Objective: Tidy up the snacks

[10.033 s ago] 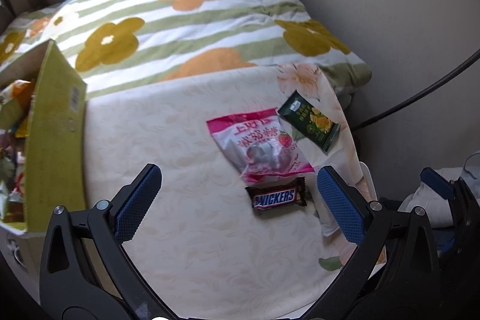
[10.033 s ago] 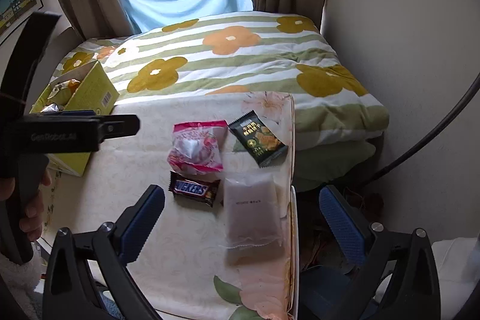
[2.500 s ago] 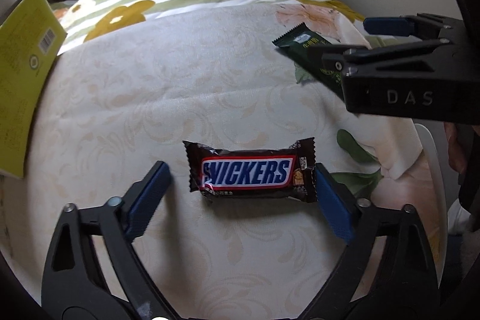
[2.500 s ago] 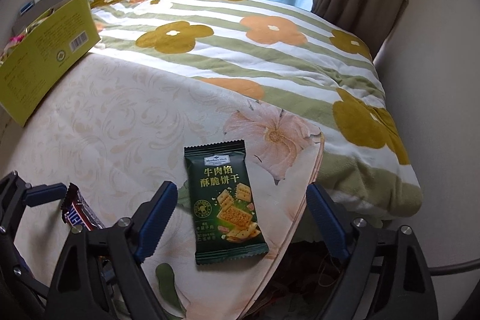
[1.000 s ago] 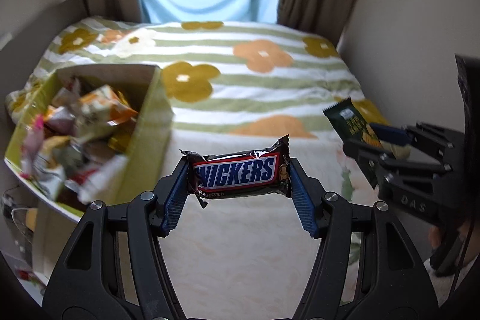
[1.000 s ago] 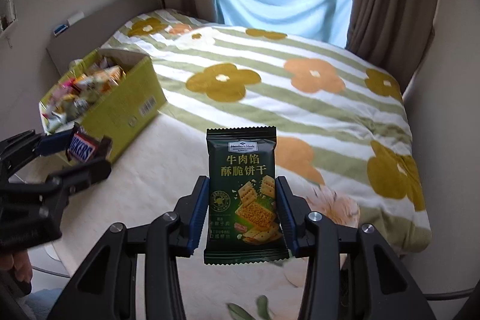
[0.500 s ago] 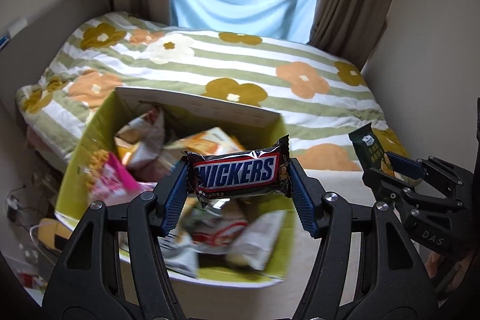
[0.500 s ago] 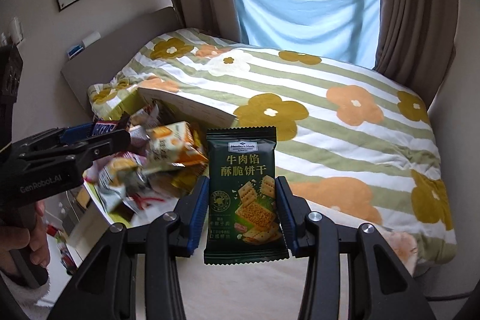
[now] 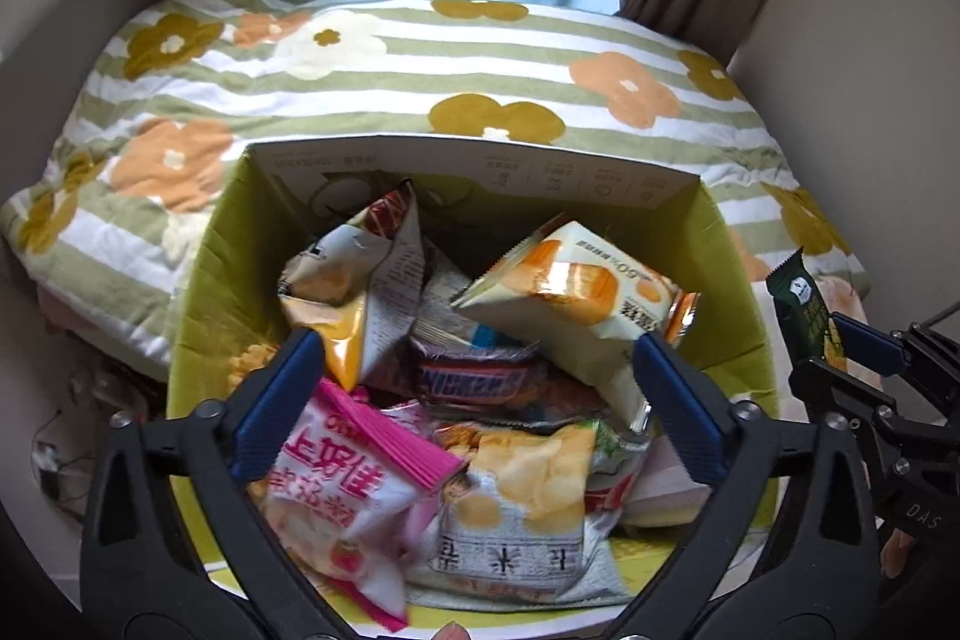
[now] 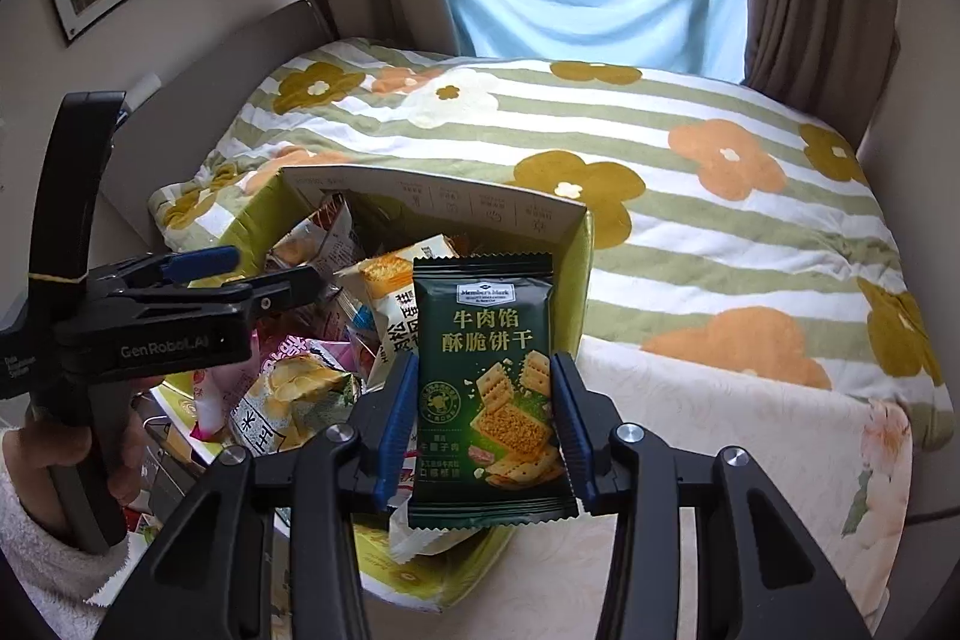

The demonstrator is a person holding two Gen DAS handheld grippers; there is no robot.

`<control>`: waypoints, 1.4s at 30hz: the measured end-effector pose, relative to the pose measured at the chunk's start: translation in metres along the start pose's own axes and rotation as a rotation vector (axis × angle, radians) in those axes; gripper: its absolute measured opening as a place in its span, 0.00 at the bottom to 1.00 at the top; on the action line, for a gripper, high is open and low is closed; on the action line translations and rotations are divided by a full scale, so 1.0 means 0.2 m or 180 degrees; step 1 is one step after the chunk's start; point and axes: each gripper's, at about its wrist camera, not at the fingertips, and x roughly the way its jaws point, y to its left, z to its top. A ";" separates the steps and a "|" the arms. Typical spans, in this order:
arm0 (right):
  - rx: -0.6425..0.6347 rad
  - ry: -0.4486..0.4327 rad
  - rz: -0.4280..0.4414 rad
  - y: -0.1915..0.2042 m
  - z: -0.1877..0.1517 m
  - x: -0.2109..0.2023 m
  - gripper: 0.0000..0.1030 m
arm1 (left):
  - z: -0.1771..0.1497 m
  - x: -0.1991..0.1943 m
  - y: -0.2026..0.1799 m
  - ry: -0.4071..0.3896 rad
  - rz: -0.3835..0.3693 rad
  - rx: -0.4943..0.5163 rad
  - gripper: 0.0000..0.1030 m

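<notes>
Brown Snickers bar (image 9: 468, 381) lies in the yellow-green box (image 9: 198, 292), among the packets near its middle, under the orange-white pouch (image 9: 576, 292). Left claw (image 9: 474, 400) spread wide above the box, holding nothing. Right claw (image 10: 485, 418) pinches green cracker packet (image 10: 489, 382) upright over the box's right edge. Box sits against the flowered bed quilt (image 9: 420, 88).

Left gripper (image 9: 477, 394) opened; Snickers bar (image 9: 474, 381) dropped into box (image 9: 474, 166).
</notes>
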 end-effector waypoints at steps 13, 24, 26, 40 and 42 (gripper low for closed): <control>0.0197 0.0129 0.0054 0.06 0.00 0.06 0.39 | -0.09 -0.10 0.15 -0.0003 0.0003 -0.0215 0.99; 0.0456 0.0027 0.0056 0.08 -0.05 0.06 1.00 | -0.13 -0.13 0.19 -0.0023 0.0069 -0.0208 0.99; 0.0457 0.0037 0.0048 0.08 -0.04 0.06 1.00 | -0.13 -0.12 0.20 -0.0023 0.0043 -0.0228 0.99; 0.0376 -0.0357 -0.0036 0.10 -0.04 -0.25 0.99 | -0.15 -0.43 0.06 -0.0386 0.0034 -0.0110 0.99; 0.0367 -0.0487 -0.0051 0.09 -0.05 -0.36 0.99 | -0.17 -0.56 0.01 -0.0566 0.0100 -0.0081 0.99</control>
